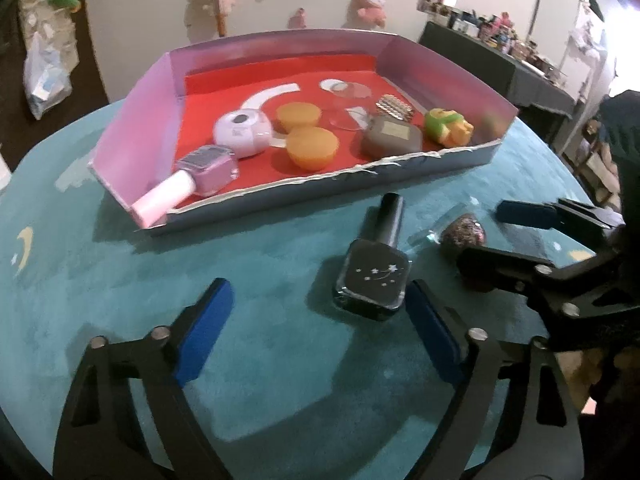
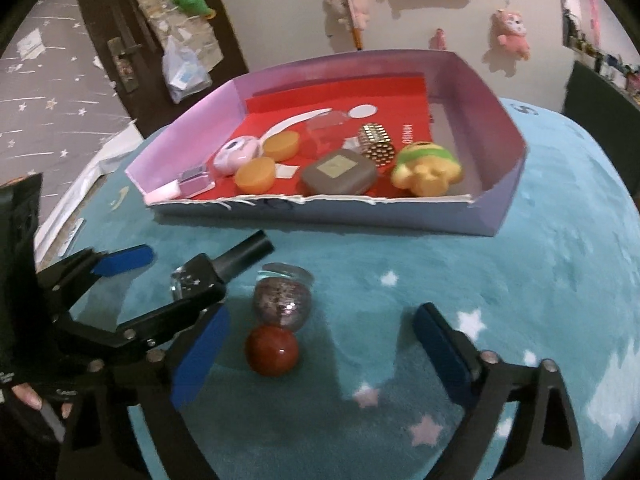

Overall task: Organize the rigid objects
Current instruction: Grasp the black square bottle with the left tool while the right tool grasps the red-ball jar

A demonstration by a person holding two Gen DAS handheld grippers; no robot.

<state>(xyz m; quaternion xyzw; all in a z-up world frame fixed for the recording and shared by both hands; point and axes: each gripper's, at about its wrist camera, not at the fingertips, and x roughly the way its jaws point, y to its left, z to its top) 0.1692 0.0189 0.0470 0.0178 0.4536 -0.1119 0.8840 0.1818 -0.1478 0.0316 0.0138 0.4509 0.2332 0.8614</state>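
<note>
A black nail polish bottle point(image 1: 374, 276) with star marks lies on the teal cloth between the tips of my open left gripper point(image 1: 316, 320), close to its right finger. It also shows in the right wrist view point(image 2: 218, 270). A glitter-filled clear jar point(image 2: 282, 300) and a red ball point(image 2: 272, 350) lie in front of my open, empty right gripper point(image 2: 320, 354). The jar also shows in the left wrist view point(image 1: 464, 234). The right gripper point(image 1: 516, 236) appears at the right of the left wrist view, open.
A pink-walled box with a red floor point(image 1: 136, 128) stands beyond, holding a pink polish bottle point(image 1: 188, 182), white round case point(image 1: 242, 132), two orange cups point(image 1: 312, 148), grey case point(image 1: 392, 140), studded piece point(image 1: 394, 107) and green-yellow toy point(image 1: 448, 126). The table edge curves at both sides.
</note>
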